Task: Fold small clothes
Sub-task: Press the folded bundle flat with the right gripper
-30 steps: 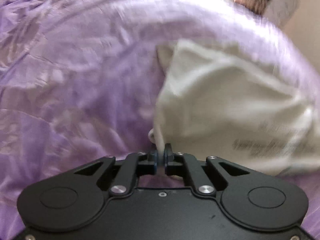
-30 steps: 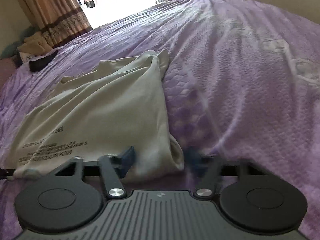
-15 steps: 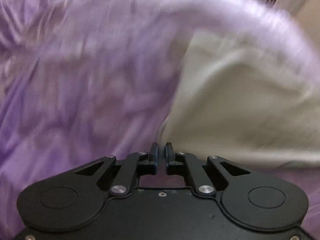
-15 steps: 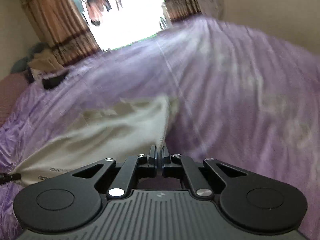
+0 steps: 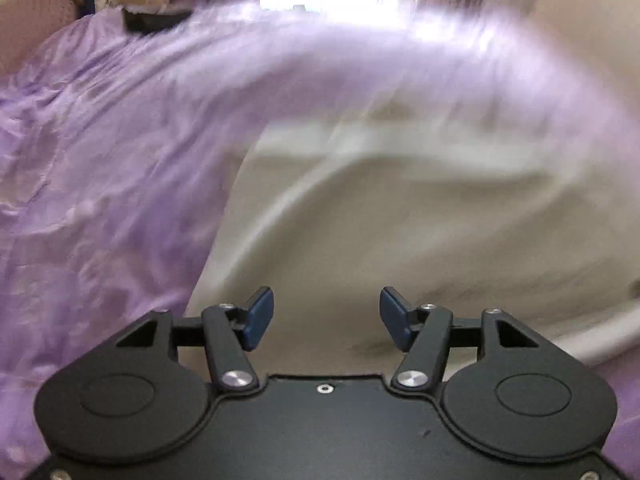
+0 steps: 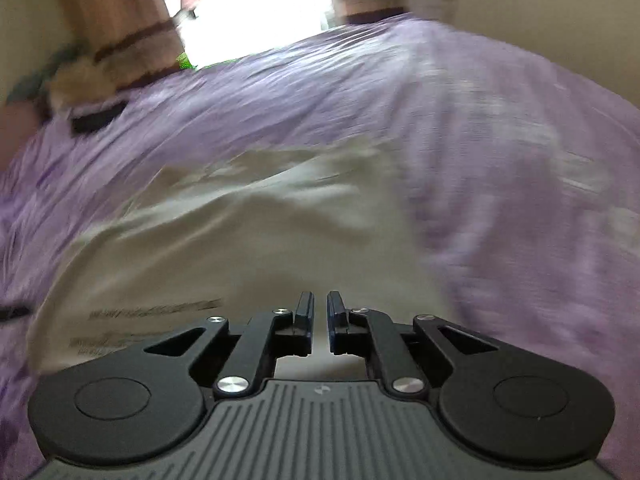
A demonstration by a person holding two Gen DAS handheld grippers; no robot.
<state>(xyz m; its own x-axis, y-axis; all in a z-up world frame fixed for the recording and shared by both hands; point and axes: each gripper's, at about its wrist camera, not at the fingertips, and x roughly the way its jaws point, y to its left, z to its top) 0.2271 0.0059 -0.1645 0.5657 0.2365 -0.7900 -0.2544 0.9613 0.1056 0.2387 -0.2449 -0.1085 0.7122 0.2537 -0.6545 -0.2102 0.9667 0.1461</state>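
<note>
A cream garment (image 5: 400, 232) with dark printed text lies on the purple bedspread (image 5: 100, 152). It also shows in the right wrist view (image 6: 240, 240), with the print at its near left. My left gripper (image 5: 326, 318) is open and empty, with its blue pads (image 5: 260, 316) just above the near edge of the cloth. My right gripper (image 6: 319, 316) is shut, with a thin gap between its fingers and nothing seen in it, above the garment's near edge. Both views are blurred by motion.
The purple bedspread (image 6: 520, 160) fills most of both views. A dark object (image 6: 98, 118) lies at the bed's far left by a pile of things. Brown curtains (image 6: 120, 12) frame a bright doorway beyond the bed. A beige wall is at the right.
My left gripper has let go of the garment's edge and opened wide. My right gripper has shut from open. Both have swung up and over the garment, which now lies flatter.
</note>
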